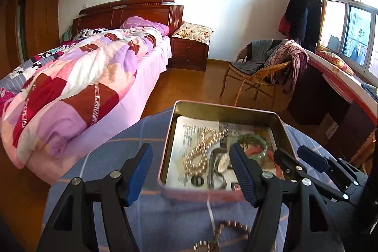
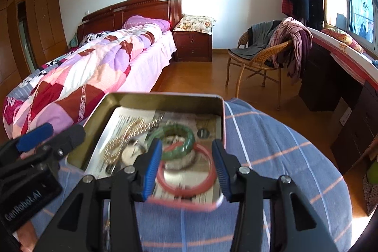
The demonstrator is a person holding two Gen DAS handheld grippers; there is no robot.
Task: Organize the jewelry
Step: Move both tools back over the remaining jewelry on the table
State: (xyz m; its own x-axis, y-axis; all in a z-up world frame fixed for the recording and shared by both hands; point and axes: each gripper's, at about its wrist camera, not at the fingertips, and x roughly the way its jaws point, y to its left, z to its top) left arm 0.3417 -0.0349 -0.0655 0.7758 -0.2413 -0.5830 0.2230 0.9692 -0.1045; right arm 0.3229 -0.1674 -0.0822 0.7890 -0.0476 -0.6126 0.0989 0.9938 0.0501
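A shallow metal tin point(image 1: 226, 108) point(image 2: 163, 97) lined with printed paper sits on a blue checked cloth. Inside lie a pearl necklace point(image 1: 200, 152) point(image 2: 118, 143), a green bangle point(image 1: 252, 143) point(image 2: 177, 141), a red ring bangle point(image 2: 186, 171) and a watch point(image 1: 222, 162) point(image 2: 131, 152). My left gripper point(image 1: 191, 171) is open and empty over the tin's near left edge. My right gripper point(image 2: 186, 169) is open above the red bangle, touching nothing; it also shows in the left wrist view point(image 1: 295, 157). A brown bead bracelet point(image 1: 234, 228) lies on the cloth near me.
The blue checked cloth point(image 2: 271, 152) covers a round table. A bed point(image 1: 82, 77) with a patchwork quilt stands left. A wicker chair point(image 1: 259, 72) with clothes stands right, beside a dark desk point(image 2: 330, 77) under the window. A wooden nightstand point(image 1: 189, 53) is at the back.
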